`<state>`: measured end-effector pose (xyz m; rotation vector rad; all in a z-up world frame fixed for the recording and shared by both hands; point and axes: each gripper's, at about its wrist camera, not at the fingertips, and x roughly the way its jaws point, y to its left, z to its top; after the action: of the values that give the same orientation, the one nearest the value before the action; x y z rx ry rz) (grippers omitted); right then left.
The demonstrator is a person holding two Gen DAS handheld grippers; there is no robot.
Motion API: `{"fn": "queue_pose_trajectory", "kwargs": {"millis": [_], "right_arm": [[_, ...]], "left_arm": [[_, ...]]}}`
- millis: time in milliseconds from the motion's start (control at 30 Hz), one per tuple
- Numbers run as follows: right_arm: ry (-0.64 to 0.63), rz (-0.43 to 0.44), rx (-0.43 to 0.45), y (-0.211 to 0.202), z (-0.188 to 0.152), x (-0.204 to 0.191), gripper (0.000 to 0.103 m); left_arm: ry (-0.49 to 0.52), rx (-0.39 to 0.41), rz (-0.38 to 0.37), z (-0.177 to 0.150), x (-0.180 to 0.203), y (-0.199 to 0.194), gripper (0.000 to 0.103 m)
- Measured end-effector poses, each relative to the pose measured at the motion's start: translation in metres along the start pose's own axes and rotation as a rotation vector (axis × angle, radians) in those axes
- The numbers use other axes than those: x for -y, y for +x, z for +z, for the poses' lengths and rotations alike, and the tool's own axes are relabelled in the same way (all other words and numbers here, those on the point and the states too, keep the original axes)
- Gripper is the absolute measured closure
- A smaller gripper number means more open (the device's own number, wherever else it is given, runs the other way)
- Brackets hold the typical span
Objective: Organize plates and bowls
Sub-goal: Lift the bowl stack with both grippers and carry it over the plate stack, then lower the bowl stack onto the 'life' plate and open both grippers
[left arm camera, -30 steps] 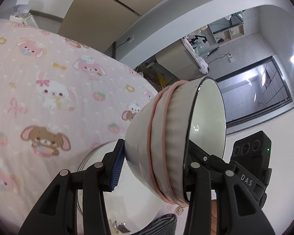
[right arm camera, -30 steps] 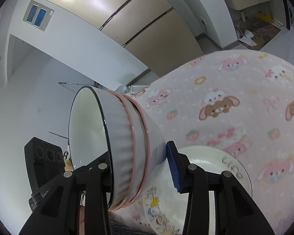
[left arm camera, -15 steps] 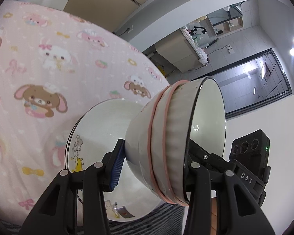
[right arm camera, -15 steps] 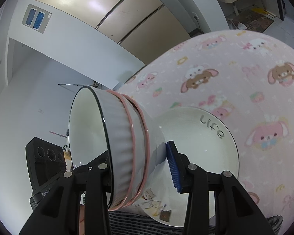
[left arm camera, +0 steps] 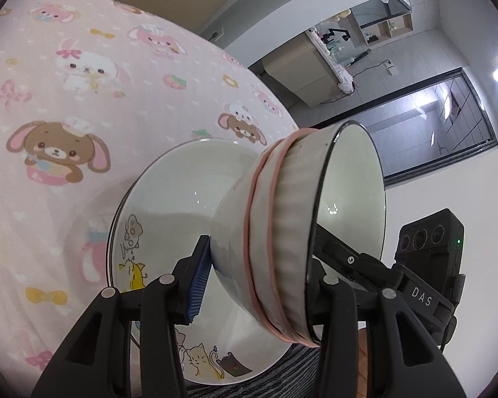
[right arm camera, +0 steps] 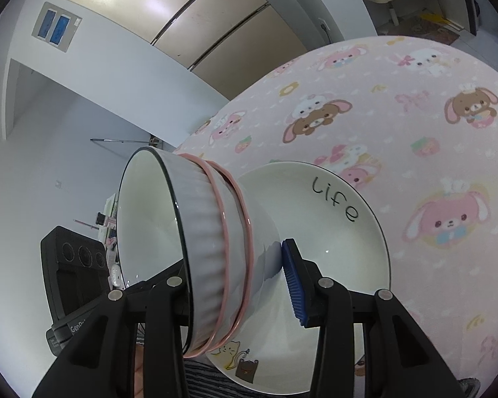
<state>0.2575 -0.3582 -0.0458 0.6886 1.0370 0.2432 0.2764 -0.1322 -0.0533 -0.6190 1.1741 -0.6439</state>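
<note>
A stack of three nested white bowls (left arm camera: 282,232) hangs tilted over a white plate, seen from the other side as the bowl stack (right arm camera: 209,232). The top bowl is ribbed with a black rim; the two under it have pink rims. My left gripper (left arm camera: 259,282) is shut on the stack, one blue pad on the bottom bowl's base, the other finger inside the top bowl. My right gripper (right arm camera: 235,278) grips the stack the same way from the opposite side. The plate (left arm camera: 169,199), also visible as the plate (right arm camera: 332,238), carries cartoon cats and the word "Life".
A pink tablecloth (left arm camera: 83,99) with bunny and bear prints covers the round table; the tablecloth (right arm camera: 415,132) stretches beyond the plate. A dark striped sleeve shows at the bottom edge. Cupboards, a doorway and a tiled floor lie beyond the table.
Both grippers have come down with the bowl stack toward the plate, which now fills more of each view. The grip on the stack is unchanged.
</note>
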Motion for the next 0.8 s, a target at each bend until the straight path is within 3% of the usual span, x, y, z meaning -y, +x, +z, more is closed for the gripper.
{"fn": "queue_pose_trajectory", "kwargs": {"millis": [800], "right_arm": [[0.016, -0.019, -0.052, 0.018, -0.006, 0.009, 0.059]], "left_arm": [[0.094, 0.024, 0.108, -0.01, 0.007, 0.001, 0.057]]}}
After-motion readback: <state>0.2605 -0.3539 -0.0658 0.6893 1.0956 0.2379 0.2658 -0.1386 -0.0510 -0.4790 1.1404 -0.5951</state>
